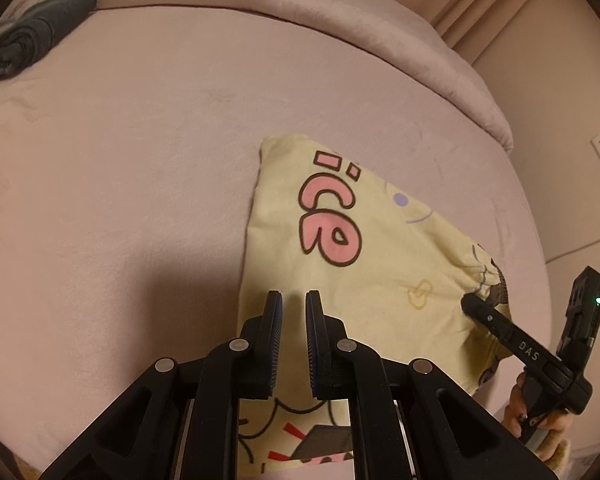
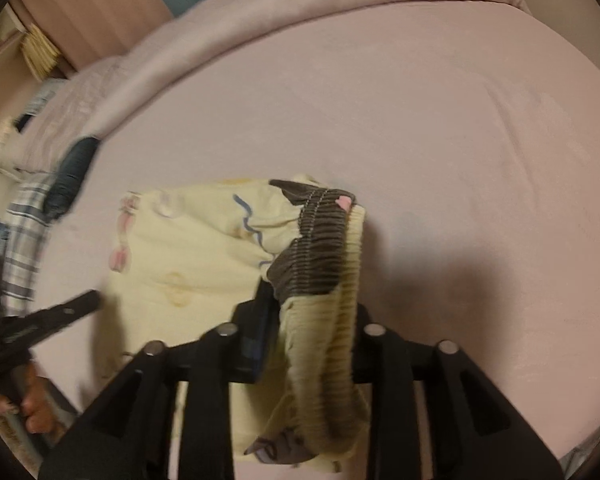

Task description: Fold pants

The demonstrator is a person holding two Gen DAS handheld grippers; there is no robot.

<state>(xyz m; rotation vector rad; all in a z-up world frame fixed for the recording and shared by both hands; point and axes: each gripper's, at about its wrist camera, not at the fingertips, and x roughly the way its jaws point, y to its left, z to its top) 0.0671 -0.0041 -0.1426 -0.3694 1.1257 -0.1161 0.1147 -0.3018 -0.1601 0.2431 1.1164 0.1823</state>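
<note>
Ribbed waistband [image 2: 320,248] clamped by right gripper [image 2: 312,320]

I read pink outlined letters "ice" on the yellow pants [image 1: 340,240], and "DAS" on the right gripper [image 1: 476,306].

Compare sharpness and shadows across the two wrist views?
Left wrist: sharp; left claw casts a dark shadow across the sheet beside the pants. Right wrist: motion-blurred, waistband soft, shadow falling right. Both have warm dim light, fisheye curvature and dark corners.
</note>
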